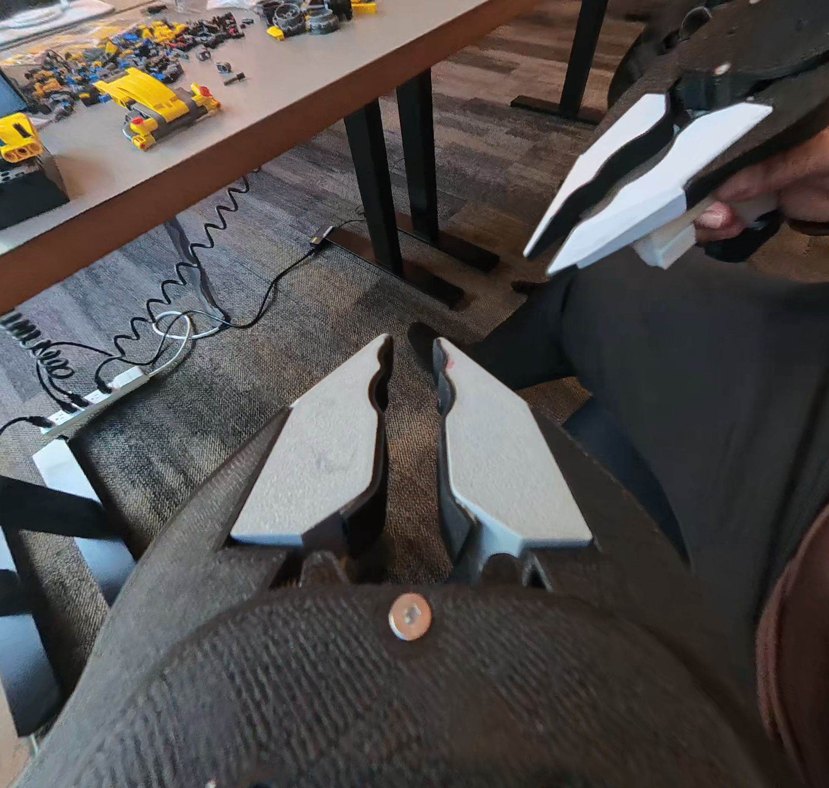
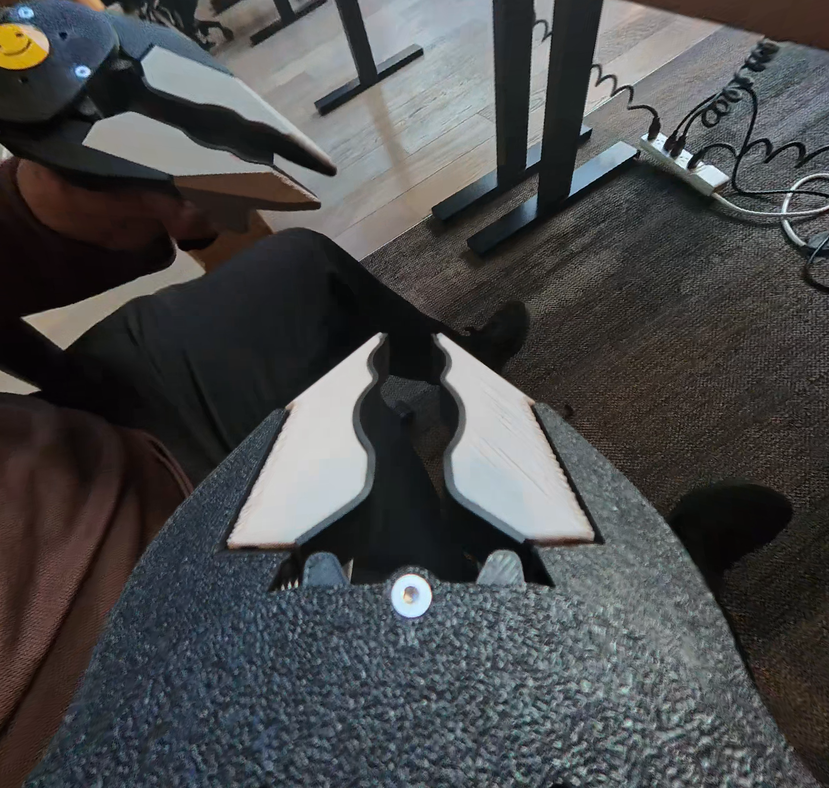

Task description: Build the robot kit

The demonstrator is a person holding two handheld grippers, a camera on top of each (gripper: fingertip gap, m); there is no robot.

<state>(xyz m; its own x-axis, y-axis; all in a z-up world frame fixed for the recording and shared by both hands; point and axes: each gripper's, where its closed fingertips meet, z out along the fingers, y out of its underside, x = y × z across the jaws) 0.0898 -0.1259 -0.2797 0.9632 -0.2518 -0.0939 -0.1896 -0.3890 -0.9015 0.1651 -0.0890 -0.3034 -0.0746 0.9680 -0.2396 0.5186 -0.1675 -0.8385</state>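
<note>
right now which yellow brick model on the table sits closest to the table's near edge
The small yellow block at the far left, perched on a black box. The curved-panel yellow model lies farther in, and the yellow-and-grey assembly is farthest back on the table.

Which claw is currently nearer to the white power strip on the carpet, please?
Left. The left claw hangs over the carpet with the power strip off to its left; the right claw is held higher, over the person's leg, farther away.
</note>
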